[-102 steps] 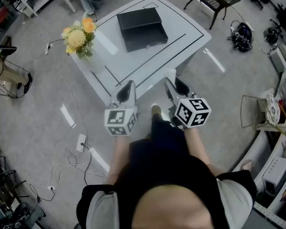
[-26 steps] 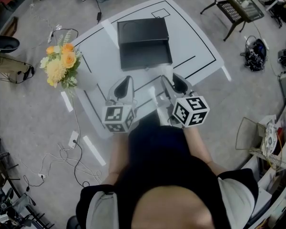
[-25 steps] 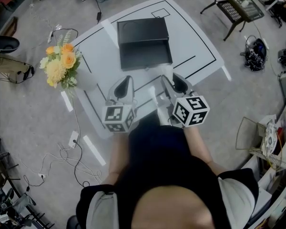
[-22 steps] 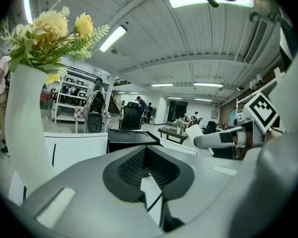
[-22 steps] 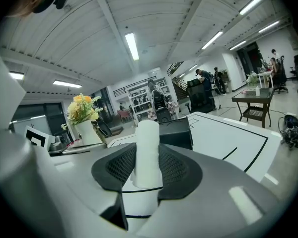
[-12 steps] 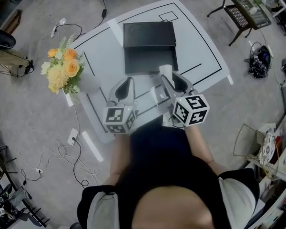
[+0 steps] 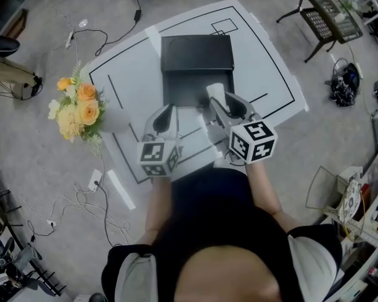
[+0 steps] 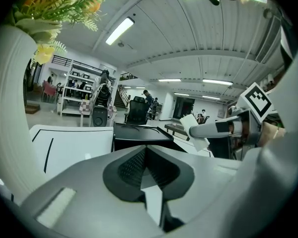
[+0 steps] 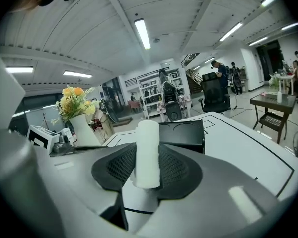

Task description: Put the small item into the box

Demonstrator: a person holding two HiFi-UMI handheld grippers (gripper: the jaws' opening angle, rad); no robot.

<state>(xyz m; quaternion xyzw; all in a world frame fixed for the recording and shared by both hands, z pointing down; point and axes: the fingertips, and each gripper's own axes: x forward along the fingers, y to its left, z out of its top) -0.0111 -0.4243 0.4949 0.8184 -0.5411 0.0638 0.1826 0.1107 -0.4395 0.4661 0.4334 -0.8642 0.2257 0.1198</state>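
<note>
White roll (image 9: 147, 133) clamped in right claw (image 9: 147, 155) | left claw (image 8: 145, 151) together | black box (image 7: 196, 55) ahead

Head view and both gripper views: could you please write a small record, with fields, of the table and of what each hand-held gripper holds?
table: white, marked with black lines
box: black, open, on the table
small item: white roll, upright between the right jaws
right hand-held gripper: shut on the white roll
left hand-held gripper: jaws together, nothing between them
flowers: orange and yellow, at the table's left corner
</note>
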